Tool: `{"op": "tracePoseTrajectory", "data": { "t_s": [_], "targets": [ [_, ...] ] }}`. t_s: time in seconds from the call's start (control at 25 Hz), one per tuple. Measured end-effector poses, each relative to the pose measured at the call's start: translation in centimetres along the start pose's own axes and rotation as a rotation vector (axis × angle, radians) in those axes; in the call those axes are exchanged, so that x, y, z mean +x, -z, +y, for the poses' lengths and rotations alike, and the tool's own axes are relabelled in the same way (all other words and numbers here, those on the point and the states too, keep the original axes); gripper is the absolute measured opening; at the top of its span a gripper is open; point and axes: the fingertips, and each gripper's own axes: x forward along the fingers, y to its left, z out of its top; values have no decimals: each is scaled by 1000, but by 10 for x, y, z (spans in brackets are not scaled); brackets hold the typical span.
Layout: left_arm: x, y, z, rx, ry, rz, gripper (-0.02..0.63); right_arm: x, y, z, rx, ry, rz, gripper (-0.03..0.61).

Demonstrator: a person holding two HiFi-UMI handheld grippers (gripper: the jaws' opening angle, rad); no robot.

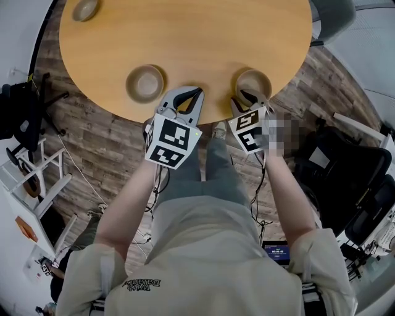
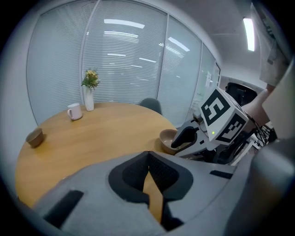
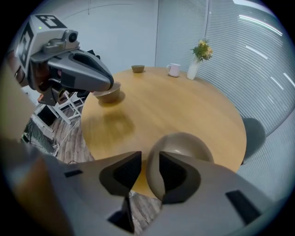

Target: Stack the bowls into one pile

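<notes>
Three tan bowls stand on the round wooden table: one near the front edge at the left, one at the right, and a third far off at the back left. My right gripper is open and straddles the near rim of the right bowl, one jaw outside the wall and one over the hollow. My left gripper hovers at the table's front edge between the two near bowls, to the right of the left bowl. Its tips meet, with nothing held.
A white mug and a white vase with flowers stand on the far side of the table. A grey chair sits beyond the table by the glass wall. Chairs and cables crowd the wooden floor around my legs.
</notes>
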Motion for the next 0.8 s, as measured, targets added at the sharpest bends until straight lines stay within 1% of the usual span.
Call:
{"op": "tracePoseTrajectory", "data": {
  "t_s": [0.08,0.16,0.28,0.44,0.6,0.8],
  "targets": [
    [1,1,-1,-2,0,2,18,1,2,-1,-4,6,4,123],
    [1,2,-1,-3,0,3,18,3,2,-2,-9,13,6,93],
    [-1,4,-1,-3,-4,2,18,4,2,-1,-17,23,4,63],
    [-4,3,0,-2,-14,-2,18,-1,0,-4,-28,41,-7,52],
    [-7,-4,-1,6,-27,-15,18,-14,-9,-16,-30,75,-49,37],
    [-20,-15,-2,13,-47,-35,18,-38,-22,-20,1,72,-99,35]
  ]
}}
